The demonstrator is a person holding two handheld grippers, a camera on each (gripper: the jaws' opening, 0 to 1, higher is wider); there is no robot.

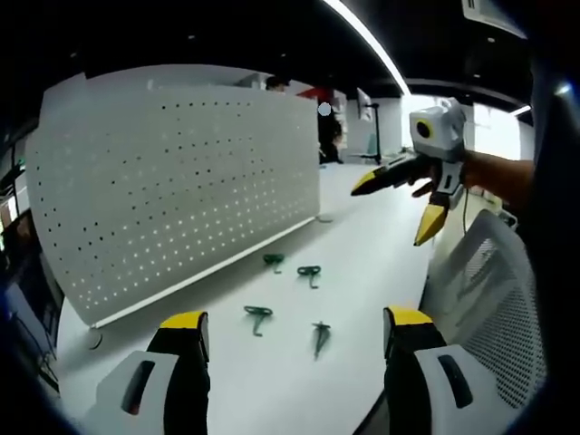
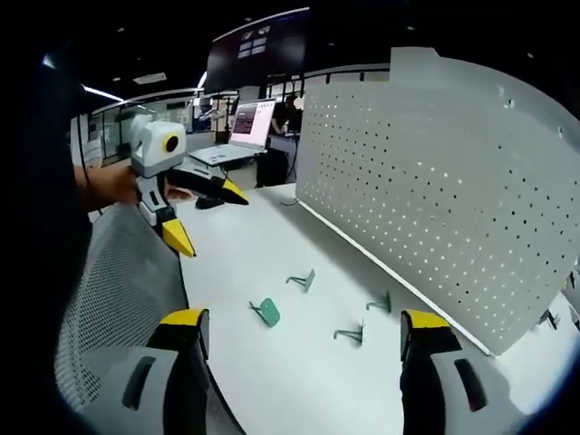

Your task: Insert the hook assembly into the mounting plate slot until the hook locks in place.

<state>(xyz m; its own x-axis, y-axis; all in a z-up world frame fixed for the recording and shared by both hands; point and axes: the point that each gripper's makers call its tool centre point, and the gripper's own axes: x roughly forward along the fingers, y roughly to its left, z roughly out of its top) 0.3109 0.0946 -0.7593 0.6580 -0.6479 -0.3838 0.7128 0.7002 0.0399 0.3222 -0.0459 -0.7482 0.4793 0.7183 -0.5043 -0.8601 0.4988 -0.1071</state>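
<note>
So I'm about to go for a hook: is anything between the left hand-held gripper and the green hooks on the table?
Nothing visible. In the left gripper view, the left hand-held gripper is open, and bare white table lies between it and the four green hooks. The right hand-held gripper hovers off to the side, open, and the pegboard stands behind the hooks.

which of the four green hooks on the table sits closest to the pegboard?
In the left gripper view, the hook at the upper left of the group, nearest the pegboard base. The other three lie farther out on the white table.
</note>
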